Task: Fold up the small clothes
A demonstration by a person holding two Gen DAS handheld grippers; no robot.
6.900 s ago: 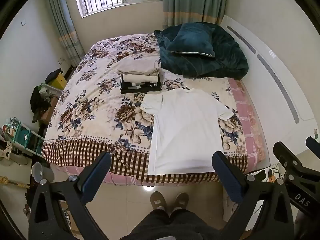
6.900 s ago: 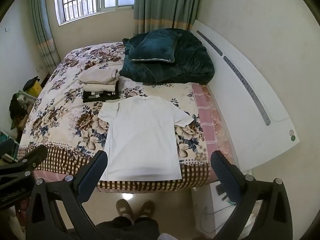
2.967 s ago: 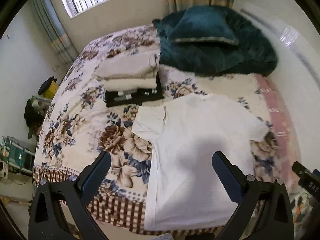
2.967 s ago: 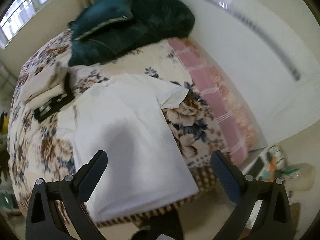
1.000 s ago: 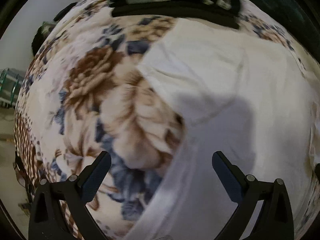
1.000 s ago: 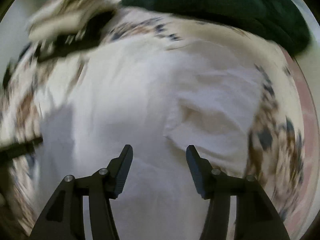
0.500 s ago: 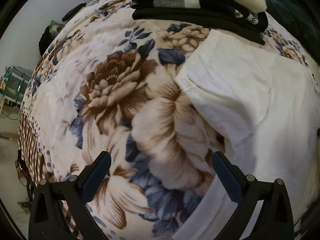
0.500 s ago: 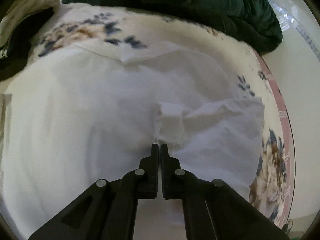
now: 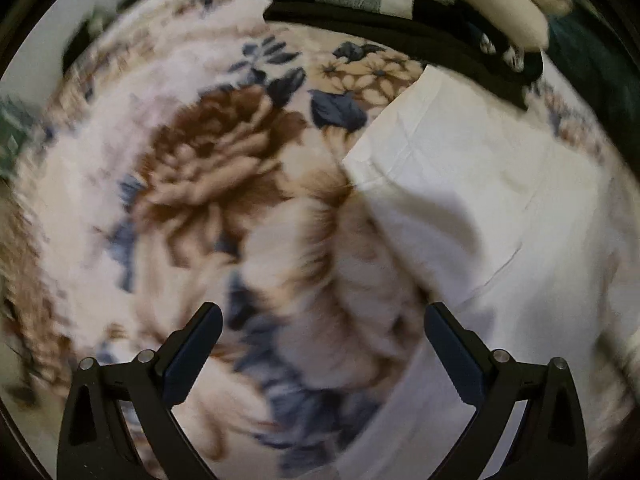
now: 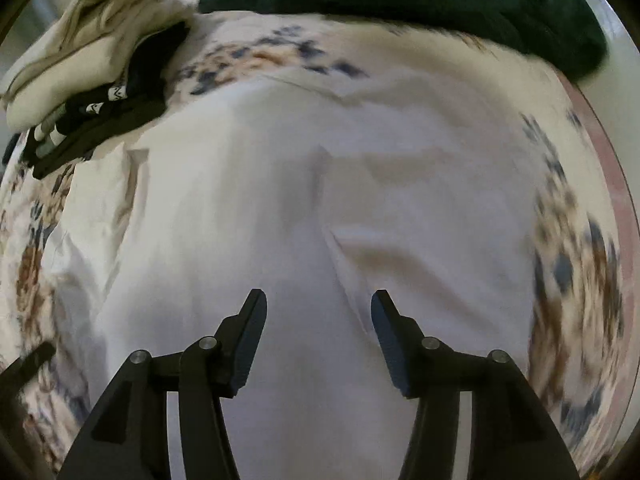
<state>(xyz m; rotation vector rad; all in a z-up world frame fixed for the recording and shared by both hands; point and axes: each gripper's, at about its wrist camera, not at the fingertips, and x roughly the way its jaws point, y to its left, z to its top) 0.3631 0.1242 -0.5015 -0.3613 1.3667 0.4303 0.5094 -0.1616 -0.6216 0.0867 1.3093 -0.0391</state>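
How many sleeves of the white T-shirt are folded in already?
1. The white T-shirt's right sleeve lies folded onto the body; the left sleeve lies spread flat on the floral blanket.

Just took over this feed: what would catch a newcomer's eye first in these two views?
The white T-shirt spread flat on the floral bedspread fills the right wrist view, under the open right gripper. A stack of folded clothes sits at its upper left, and the open left gripper hovers beside the sleeve.

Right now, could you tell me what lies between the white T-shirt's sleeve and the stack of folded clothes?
In the left wrist view, only a narrow strip of floral bedspread separates the white T-shirt's sleeve from the stack of folded clothes.
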